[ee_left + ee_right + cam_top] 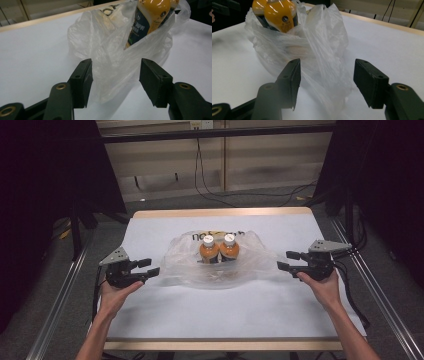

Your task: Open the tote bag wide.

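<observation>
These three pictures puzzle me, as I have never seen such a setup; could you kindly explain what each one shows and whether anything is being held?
There is no machine here: a person holds a hand tool with two black fingers in each hand. The high view looks down on a white-covered table, with the left gripper and the right gripper at either side. Between them sits a clear plastic bag holding two orange drink bottles with white caps. The other two pictures come from cameras riding on the tools: the left gripper and the right gripper each look along their own fingers at the bag. Both stand open with the bag's loose plastic near the gap, so nothing is gripped.
</observation>
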### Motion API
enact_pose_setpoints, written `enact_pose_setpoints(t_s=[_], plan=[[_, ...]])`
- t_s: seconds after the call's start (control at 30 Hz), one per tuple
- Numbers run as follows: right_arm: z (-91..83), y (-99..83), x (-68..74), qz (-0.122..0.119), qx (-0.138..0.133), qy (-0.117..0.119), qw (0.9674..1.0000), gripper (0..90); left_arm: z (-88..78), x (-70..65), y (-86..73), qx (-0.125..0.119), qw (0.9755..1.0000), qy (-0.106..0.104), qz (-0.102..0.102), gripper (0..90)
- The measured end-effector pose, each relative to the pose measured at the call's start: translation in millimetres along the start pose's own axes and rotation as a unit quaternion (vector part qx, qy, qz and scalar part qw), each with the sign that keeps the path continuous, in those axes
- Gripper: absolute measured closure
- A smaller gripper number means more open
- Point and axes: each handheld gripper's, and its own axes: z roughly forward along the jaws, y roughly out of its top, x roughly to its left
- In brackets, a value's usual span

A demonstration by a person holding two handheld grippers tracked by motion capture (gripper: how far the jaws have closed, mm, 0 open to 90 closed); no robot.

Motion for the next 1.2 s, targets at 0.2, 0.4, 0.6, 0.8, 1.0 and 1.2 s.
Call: enact_pose_setpoints(t_s=[0.2,0.4,0.6,0.8,1.0,1.2], plan=[[-1.2,18.0,10.4,-0.018,-0.014,0.009,0.9997,53.6,13.2,-13.5,18.8,0.006,0.9995,-0.012,0.03,56.9],[17.6,36.3,21.3,-0.028,-0.01,0.056,0.998,75.9,47.7,-26.9,33.9,0.028,0.9975,-0.036,0.054,73.6],[52.9,47.9,27.6,-0.033,0.024,0.074,0.9965,85.4,80.6,-29.3,45.0,0.043,0.9966,-0.047,0.052,79.3],[78.1,50.4,20.8,-0.015,0.032,0.075,0.9966,88.9,106.4,-26.6,46.4,0.06,0.9959,-0.055,0.04,83.1],[95.5,59.5,26.1,-0.024,0.046,0.073,0.996,90.0,124.9,-28.6,46.7,0.083,0.9946,-0.045,0.042,84.1],[115.3,63.2,26.8,-0.035,0.078,0.063,0.9943,90.0,136.7,-31.7,44.3,0.104,0.992,-0.042,0.059,84.1]])
